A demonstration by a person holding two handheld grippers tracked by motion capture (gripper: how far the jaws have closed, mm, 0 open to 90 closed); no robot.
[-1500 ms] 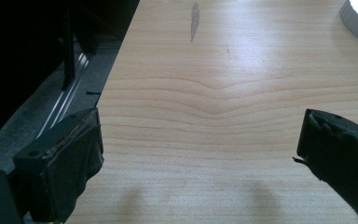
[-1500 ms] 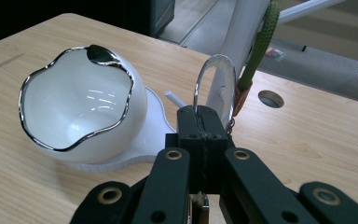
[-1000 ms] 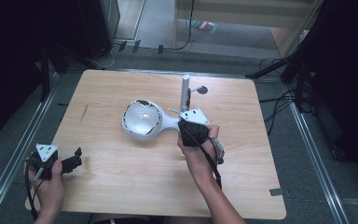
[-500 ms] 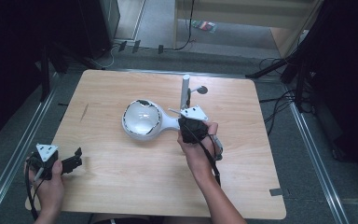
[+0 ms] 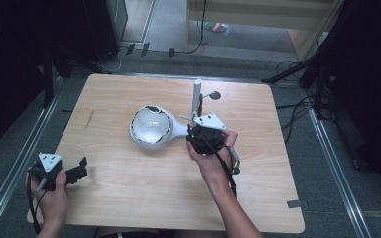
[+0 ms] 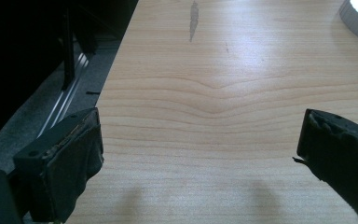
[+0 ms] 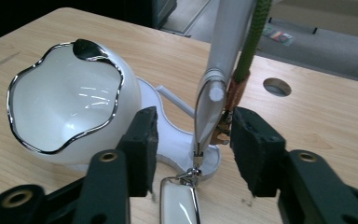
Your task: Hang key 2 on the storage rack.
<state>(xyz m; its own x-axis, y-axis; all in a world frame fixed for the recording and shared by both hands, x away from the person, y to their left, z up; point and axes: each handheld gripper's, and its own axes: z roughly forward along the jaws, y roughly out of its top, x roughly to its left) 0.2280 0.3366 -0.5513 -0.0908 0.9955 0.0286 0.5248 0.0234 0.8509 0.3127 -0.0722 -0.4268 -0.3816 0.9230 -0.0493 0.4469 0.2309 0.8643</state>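
A white lamp-like piece lies on the wooden table (image 5: pixel 129 198): a bowl-shaped head with a chrome rim (image 5: pixel 151 127) (image 7: pixel 65 112), joined by a flat white base (image 7: pixel 177 142) to an upright white post (image 5: pixel 197 96) (image 7: pixel 223 56). A green stem with a copper fitting (image 7: pixel 254 42) rises beside the post. My right gripper (image 5: pixel 193 131) (image 7: pixel 193 126) straddles the post's foot; its jaws have just been opening and stand apart, with a gap on each side of the post. A small chrome-framed white tag (image 7: pixel 179 203) hangs below. My left gripper (image 5: pixel 82 169) (image 6: pixel 200 140) rests open at the front left, nothing between its jaws.
A round hole (image 5: pixel 215 94) (image 7: pixel 276 87) pierces the tabletop behind the post. Metal rails run along the table's left edge (image 5: pixel 25 163) and right edge (image 5: pixel 327 148). Cables lie on the floor at the right (image 5: pixel 297 104). Bare wood stretches between the two hands.
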